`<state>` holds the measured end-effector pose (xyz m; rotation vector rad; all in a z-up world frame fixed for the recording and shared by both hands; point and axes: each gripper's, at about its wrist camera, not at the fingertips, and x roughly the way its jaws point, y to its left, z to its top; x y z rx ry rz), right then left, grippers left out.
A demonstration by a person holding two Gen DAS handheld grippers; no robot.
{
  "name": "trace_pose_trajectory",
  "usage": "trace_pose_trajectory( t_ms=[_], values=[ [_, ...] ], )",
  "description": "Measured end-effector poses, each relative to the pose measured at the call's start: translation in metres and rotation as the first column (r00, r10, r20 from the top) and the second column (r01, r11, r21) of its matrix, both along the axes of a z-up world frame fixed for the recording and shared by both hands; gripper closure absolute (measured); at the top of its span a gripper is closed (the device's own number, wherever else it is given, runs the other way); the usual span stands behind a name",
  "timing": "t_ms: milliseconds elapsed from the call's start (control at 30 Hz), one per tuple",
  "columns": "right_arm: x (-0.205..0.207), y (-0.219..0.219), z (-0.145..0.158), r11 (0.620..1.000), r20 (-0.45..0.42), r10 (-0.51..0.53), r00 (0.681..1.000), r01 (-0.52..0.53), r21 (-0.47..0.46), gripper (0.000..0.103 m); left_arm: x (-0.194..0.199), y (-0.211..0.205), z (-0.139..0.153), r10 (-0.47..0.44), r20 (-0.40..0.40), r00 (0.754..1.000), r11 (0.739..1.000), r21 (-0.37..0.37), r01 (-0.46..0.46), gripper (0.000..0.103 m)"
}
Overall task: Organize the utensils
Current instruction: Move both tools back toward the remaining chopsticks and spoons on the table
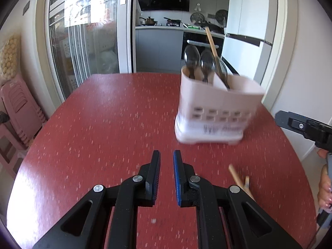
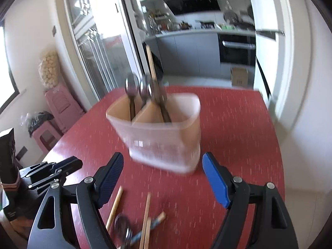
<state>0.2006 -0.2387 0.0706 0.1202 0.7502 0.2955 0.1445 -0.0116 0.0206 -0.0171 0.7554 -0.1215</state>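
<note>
The utensil holder (image 2: 161, 132) stands upright on the red table (image 1: 103, 124), spoons (image 1: 192, 59) and one chopstick (image 1: 210, 39) already in its compartments; more chopsticks (image 2: 146, 217) and what may be a blurred spoon lie loose on the table just in front of it; we judge the sorting partly done. Our right gripper (image 2: 164, 178) has its fingers spread wide and empty above those loose pieces; our left gripper (image 1: 166, 176) is nearly closed on nothing. Next we must lower the right one and pinch a single chopstick.
</note>
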Motion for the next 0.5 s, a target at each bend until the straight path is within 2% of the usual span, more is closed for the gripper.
trace_pose_trajectory(
  t_ms=[233,267,300,400,500],
  values=[
    [-0.035,-0.017,-0.031,0.999,-0.134,-0.033,0.990,0.037,0.031,0.022,-0.028,0.004,-0.022,-0.011,-0.063,0.998,1.000,-0.002,0.011,0.059],
    [-0.037,-0.017,-0.035,0.999,-0.150,-0.034,0.988,0.040,0.034,0.022,-0.032,0.004,-0.025,-0.011,-0.072,0.997,1.000,-0.002,0.010,0.027],
    [-0.042,-0.018,-0.040,0.999,-0.171,-0.036,0.985,0.043,0.034,0.022,-0.036,0.005,-0.028,-0.004,-0.081,0.997,1.000,-0.001,0.004,0.000],
    [-0.054,-0.017,-0.048,0.999,-0.206,-0.036,0.978,0.043,0.032,0.022,-0.050,0.006,-0.030,0.013,-0.067,0.998,1.000,-0.007,-0.014,0.000],
    [-0.068,-0.016,-0.057,0.999,-0.236,-0.041,0.971,0.046,0.018,0.022,-0.055,0.003,-0.037,-0.004,-0.106,0.994,1.000,0.008,0.005,0.000]
  ],
)
